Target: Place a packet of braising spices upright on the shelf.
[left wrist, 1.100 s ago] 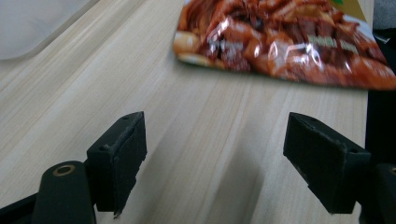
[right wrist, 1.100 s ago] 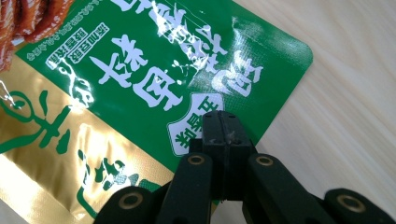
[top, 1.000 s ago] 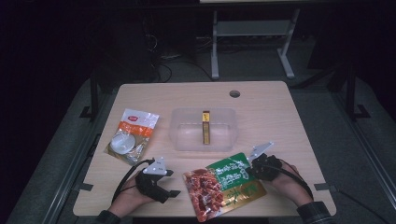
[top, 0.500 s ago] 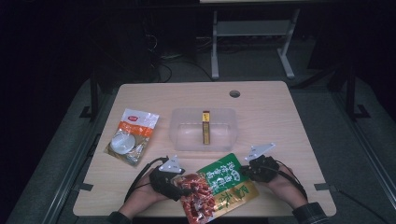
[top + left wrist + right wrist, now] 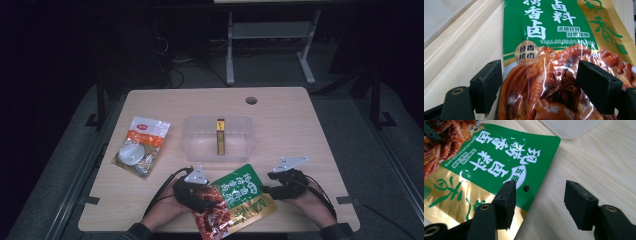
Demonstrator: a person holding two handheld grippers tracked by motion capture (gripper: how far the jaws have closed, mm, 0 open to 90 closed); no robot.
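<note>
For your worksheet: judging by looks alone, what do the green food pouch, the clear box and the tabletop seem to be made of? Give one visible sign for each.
Green food pouch: glossy plastic film, likely laminated; streaky glare and creases cross its print.
Clear box: translucent, slightly frosted plastic; the table shows dimly through its walls.
Tabletop: pale wood or wood-look laminate, matte; straight grain lines, hardly any glare.

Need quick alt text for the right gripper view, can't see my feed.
The right gripper has open jaws that have just been opening, with bare wooden table between them. The green and gold sauce packet lies flat beside its left jaw. A clear plastic container corner shows at top.
</note>
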